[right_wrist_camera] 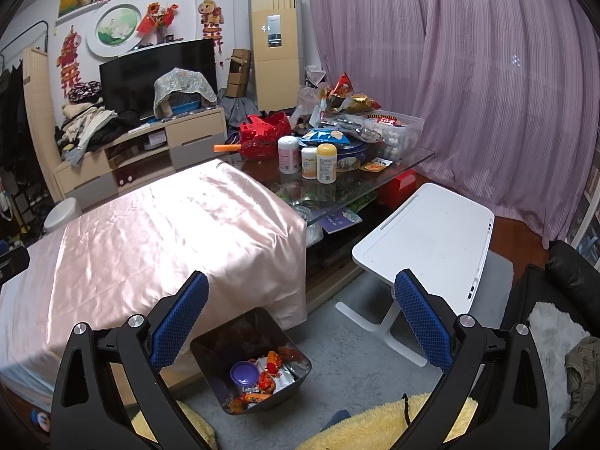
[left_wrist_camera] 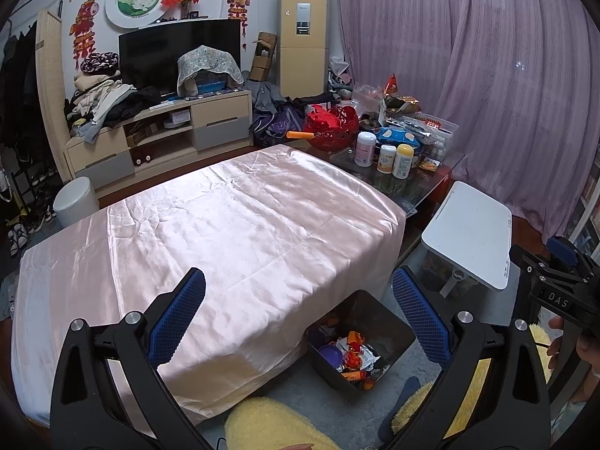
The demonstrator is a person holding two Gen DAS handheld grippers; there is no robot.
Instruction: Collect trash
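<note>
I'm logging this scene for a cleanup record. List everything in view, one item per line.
Table cloth: one, pink satin, covering the near table.
Bin: one, black, on the grey carpet beside the covered table, holding wrappers and a purple lid.
Bottles: three, white and yellow, on the glass table.
Basket: one, red, on the glass table.
Lap desk: one, white, right of the glass table.
TV: one, black, on the cabinet.
Curtain: purple, at right.
Left tongs: blue pads, open.
Right tongs: blue pads, open.
</note>
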